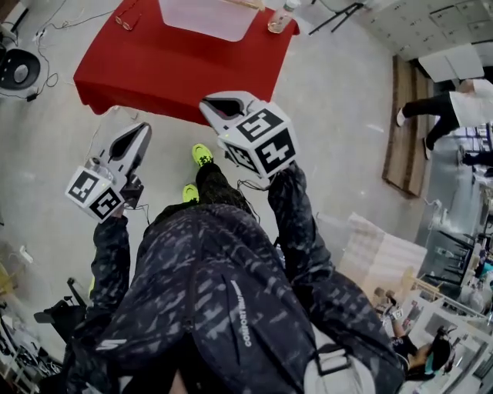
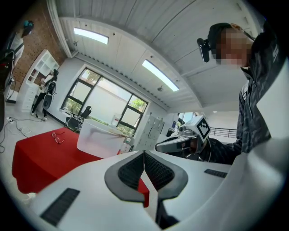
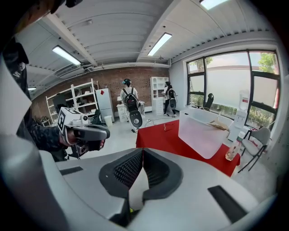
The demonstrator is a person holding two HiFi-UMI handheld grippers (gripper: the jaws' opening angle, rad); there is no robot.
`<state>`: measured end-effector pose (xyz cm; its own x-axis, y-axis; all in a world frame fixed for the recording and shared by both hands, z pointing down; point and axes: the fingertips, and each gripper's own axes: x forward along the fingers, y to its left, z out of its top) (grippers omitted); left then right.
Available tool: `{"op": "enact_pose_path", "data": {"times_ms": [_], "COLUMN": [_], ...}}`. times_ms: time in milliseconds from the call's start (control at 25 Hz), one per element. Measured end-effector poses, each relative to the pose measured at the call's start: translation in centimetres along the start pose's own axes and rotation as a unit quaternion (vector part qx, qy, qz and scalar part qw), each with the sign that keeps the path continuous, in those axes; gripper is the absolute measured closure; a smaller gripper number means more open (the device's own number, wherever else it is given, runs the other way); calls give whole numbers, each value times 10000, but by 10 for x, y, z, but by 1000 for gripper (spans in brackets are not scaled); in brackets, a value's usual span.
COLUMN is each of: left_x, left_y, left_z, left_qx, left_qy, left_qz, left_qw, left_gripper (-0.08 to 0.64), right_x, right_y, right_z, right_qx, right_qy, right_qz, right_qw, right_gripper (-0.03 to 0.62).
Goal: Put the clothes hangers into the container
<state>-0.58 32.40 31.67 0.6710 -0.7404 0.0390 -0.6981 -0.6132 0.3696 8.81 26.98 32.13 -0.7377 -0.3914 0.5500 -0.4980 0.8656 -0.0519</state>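
Now holds nothing in either claw: left gripper (image 2: 144, 158) pressed shut, right gripper (image 3: 141, 155) likewise closed with nothing between the pads. Points both over floor (image 1: 339, 154), short of the red table (image 1: 169, 69). Finds the translucent container (image 1: 202, 27) on that table, bottle (image 1: 281, 17) just beside, with a wooden piece (image 3: 219, 125), possibly a hanger, at its rim.

A table under a red cloth (image 1: 177, 69) fills the upper middle of the head view. Eyeglasses (image 1: 125, 21) lie near its top-left corner and 1 clear bottle (image 1: 282, 17) stands at its top-right. A round floor fan (image 1: 17, 71) sits at the far left, and 1 person (image 1: 454, 108) is at the right edge.
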Motion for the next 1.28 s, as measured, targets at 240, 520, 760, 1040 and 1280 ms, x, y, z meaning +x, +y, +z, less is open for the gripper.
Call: {"op": "enact_pose_path", "data": {"times_ms": [240,520,760,1040,1280], "left_x": [-22,-27,-23,-10,-6], "left_y": [-30,-41,-47,-64,-65], "left_z": [-22,-19,-18,-26,-22], "left_qx": [-188,-60,-45,-33,-2], "left_qy": [-7,-58,-42,107,156], "left_qz": [-125,-137,-154,-320,-380], "left_qw": [9997,9999,9999,9994,9992], "left_gripper": [548,549,549,549,549], "right_x": [-18,-24,-30,-35,-33], "right_y": [50,62,70,72,72], "right_z": [-41,-47,-44,-47,-43], "right_qx": [-40,-77,-86,-34,-74], "right_qy": [275,264,178,119,134], "right_qz": [48,6,87,168,221], "right_qw": [9996,9996,9998,9998,9996], "right_gripper": [577,577,577,577,577]}}
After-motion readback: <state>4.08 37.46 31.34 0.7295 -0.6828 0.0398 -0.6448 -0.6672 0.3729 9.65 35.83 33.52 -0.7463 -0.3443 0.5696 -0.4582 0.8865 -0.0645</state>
